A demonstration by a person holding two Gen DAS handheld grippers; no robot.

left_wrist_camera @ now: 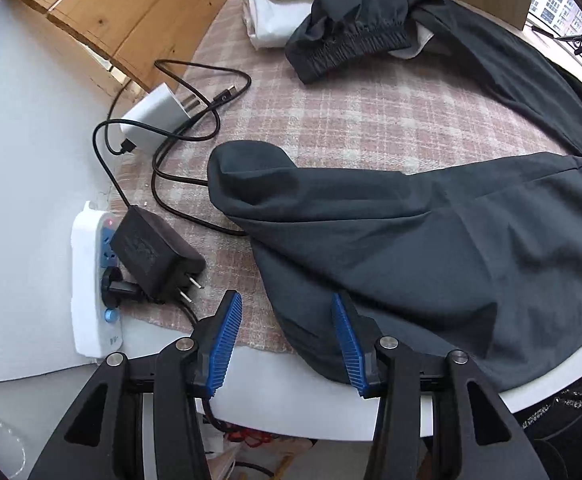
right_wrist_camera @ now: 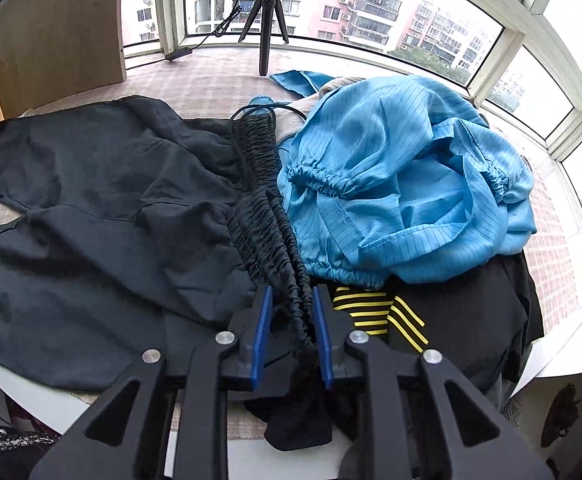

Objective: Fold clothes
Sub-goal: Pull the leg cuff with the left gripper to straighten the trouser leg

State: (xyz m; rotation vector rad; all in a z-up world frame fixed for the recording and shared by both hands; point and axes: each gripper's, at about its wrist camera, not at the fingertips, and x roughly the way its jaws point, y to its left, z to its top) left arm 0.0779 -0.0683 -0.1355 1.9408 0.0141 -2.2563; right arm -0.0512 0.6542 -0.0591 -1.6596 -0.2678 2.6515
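Trousers, dark grey (left_wrist_camera: 431,240), sprawl across the checked cloth (left_wrist_camera: 351,120), and the whole question is where they lie from each tool. Over on the left, the left gripper (left_wrist_camera: 287,312) hangs with its blue pads wide apart, nothing between them; a power strip (left_wrist_camera: 91,280) and black charger (left_wrist_camera: 151,252) sit off to its left side, the near trouser leg just ahead and to its right, one pad right at the fabric's edge. That leg runs long away to the right, toward the other tool, its cuff end forward and left of the pads.

Moving across, the elastic waistband (right_wrist_camera: 267,216) runs almost straight out ahead of the right gripper (right_wrist_camera: 291,320), and the jaws are pinched in on its near end, bunched cloth between the pads. So the right hand has the waist; the left is the nearer one to the leg. Right of the gripper, a blue striped garment (right_wrist_camera: 403,184) is heaped against the waistband, with a black piece with yellow stripes (right_wrist_camera: 375,312) just beside the pads.
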